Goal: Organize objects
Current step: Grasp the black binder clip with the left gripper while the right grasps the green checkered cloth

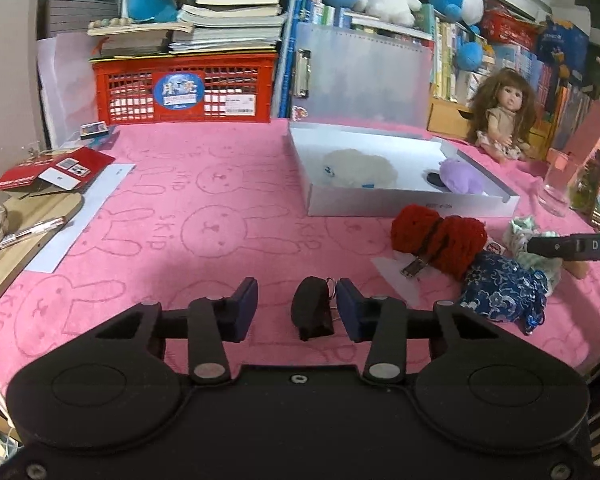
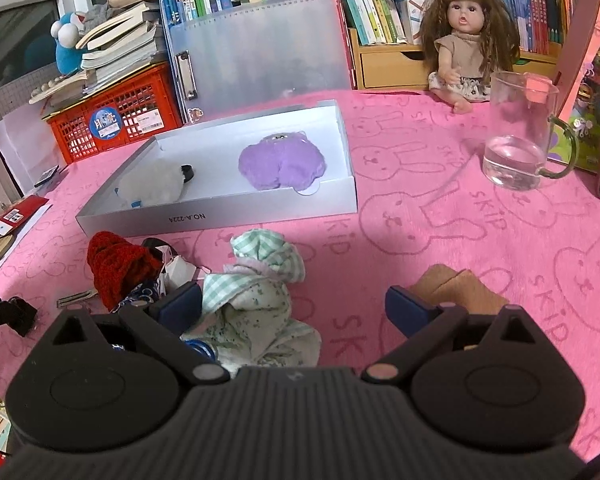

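The left gripper point(image 1: 297, 309) hangs low over the pink rabbit-print cloth point(image 1: 204, 208), and the small dark pouch-like object with a thin wire loop point(image 1: 311, 309) sits between its blue pads, but not centred: it lies hard against the right-hand pad, perhaps touching it, with a clear gap to the left-hand pad point(image 1: 246, 300). So the jaws are partly closed around it without yet clamping it. Its long axis runs near to far, roughly along the fingers, so a squeeze would meet its narrow sides. The shallow white cardboard box point(image 1: 404, 202), already holding a white fluffy toy point(image 1: 358, 168) and a purple plush point(image 1: 460, 176), lies farther off and to the right. The right gripper point(image 2: 294, 304) is released, jaws wide, hovering over the green checked cloth bundle point(image 2: 256, 280), with nothing gripped.
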`<state>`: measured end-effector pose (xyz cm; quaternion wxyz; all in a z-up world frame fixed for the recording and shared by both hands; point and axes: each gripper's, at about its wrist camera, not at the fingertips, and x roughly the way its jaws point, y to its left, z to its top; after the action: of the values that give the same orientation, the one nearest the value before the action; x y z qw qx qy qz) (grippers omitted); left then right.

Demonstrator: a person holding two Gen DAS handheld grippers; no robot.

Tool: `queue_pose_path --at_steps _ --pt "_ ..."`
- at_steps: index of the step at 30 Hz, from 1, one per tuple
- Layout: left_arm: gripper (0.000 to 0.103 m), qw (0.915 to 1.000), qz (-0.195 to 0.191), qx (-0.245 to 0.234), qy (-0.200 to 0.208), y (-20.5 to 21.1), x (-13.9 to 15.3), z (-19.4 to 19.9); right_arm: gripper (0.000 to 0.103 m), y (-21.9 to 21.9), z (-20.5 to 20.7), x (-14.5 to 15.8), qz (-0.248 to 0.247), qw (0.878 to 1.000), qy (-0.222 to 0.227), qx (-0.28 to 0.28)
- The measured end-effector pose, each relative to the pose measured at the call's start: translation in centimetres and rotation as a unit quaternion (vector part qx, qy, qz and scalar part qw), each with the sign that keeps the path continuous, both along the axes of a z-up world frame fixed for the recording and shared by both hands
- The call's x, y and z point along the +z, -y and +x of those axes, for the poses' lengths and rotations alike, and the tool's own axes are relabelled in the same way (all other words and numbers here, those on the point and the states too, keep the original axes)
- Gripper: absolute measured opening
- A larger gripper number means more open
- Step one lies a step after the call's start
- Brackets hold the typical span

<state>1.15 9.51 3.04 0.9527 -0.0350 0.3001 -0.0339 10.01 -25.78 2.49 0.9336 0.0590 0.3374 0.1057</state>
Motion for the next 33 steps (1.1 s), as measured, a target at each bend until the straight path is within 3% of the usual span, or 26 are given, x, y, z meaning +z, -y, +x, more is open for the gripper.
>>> queue_pose_path --at_steps 12,17,25,33 --pt "0.043 0.9975 0.025 0.064 -0.013 -3.0 -1.1 0.4 0.102 0.0 0.0 0.0 0.0 1.0 0.0 0.0" --pt "0.043 0.9984 0.016 0.054 -0.002 -2.7 -0.5 0.0 0.101 -0.1 0.1 0.0 -0.002 1.0 0.002 0.001" --pt "0.043 0.9997 0.016 -0.001 0.02 0.3 1.0 -0.9 0.1 -0.4 0.3 0.1 -0.001 1.0 0.0 0.005" --pt "0.043 0.9994 0.033 -0.002 0.008 2.2 -0.6 0.2 0.099 -0.3 0.2 0.0 0.004 1.0 -0.002 0.005"
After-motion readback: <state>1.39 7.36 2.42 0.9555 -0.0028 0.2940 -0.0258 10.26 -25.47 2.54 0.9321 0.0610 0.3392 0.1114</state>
